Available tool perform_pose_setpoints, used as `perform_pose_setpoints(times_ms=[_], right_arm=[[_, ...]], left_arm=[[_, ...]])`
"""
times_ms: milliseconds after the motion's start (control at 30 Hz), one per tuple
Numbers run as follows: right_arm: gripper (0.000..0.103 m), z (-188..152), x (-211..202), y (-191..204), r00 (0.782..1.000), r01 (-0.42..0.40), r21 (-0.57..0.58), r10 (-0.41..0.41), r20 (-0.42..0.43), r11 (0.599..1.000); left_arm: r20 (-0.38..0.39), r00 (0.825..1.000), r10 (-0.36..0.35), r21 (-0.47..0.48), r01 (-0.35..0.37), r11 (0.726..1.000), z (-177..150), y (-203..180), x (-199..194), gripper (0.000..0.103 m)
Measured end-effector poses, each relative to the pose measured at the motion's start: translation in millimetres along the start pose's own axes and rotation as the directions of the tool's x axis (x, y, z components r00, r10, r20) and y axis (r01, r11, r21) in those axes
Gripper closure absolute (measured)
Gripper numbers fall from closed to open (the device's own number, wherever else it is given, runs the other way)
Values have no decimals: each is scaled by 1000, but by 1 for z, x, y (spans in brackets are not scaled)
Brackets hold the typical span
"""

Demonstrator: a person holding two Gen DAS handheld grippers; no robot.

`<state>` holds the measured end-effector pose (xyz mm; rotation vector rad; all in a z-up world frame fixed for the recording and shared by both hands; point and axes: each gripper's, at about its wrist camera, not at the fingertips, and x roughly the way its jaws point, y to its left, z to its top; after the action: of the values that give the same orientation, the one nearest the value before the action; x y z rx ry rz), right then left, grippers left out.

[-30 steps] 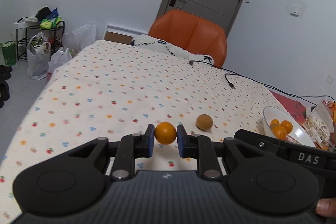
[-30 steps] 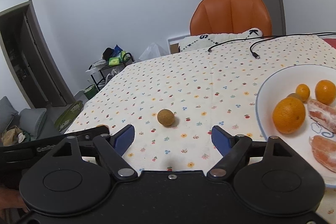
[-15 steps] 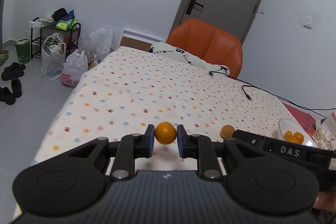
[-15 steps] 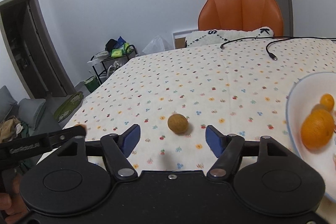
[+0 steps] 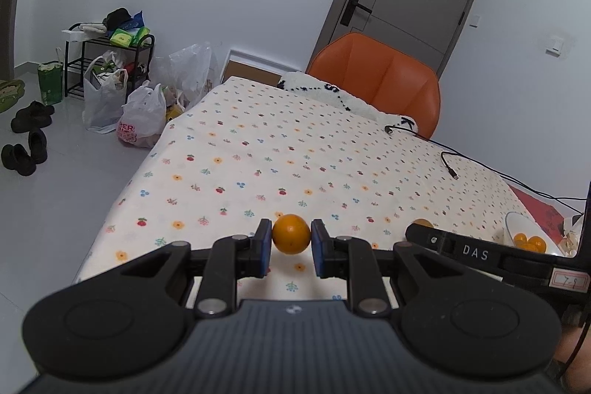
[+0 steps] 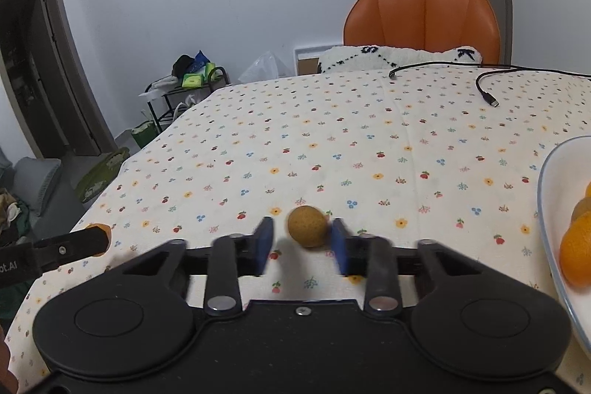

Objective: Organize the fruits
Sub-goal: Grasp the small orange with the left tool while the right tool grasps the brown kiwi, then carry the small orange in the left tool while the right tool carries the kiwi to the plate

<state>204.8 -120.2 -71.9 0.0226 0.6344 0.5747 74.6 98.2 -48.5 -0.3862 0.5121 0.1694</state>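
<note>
My left gripper [image 5: 291, 240] is shut on a small orange [image 5: 291, 233], held above the flowered tablecloth near the table's front. My right gripper [image 6: 302, 244] is open, and a round brown fruit [image 6: 307, 227] lies on the cloth between its blue pads, closer to the right pad. Whether either pad touches it is blurred. In the left wrist view the same brown fruit [image 5: 422, 223] peeks out behind the right gripper's body. A white bowl [image 6: 546, 194] with oranges [image 6: 576, 253] sits at the right; the bowl [image 5: 511, 222] shows small in the left wrist view.
A black cable [image 6: 487, 95] lies across the far right of the table. An orange chair [image 6: 421, 17] with a white cushion [image 6: 399, 56] stands behind it. The table's left edge [image 5: 122, 194] drops to a floor with bags [image 5: 142, 117] and shoes.
My right gripper has shifted left toward the brown fruit and its jaws have narrowed around it. My left gripper has pulled back and risen, still holding the orange.
</note>
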Motion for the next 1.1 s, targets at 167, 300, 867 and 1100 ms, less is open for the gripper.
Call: perform_pose_setpoints(times_ms=[167, 300, 867, 1100], right_arm=[[79, 0, -11, -1, 1000, -10, 8, 10, 17, 1000], [79, -1, -29, 2, 999, -22, -4, 22, 40, 1000], [79, -5, -86, -14, 993, 9, 43, -14, 121, 999], [79, -8, -106, -26, 988, 21, 58, -29, 149, 998]], left_arm=[[11, 1000, -7, 3, 7, 1000, 1, -3, -3, 82], [13, 1000, -28, 15, 28, 999, 0, -11, -6, 82], [23, 993, -119, 86, 117, 989, 0, -56, -22, 82], [24, 988, -152, 115, 149, 982, -3, -77, -27, 82]])
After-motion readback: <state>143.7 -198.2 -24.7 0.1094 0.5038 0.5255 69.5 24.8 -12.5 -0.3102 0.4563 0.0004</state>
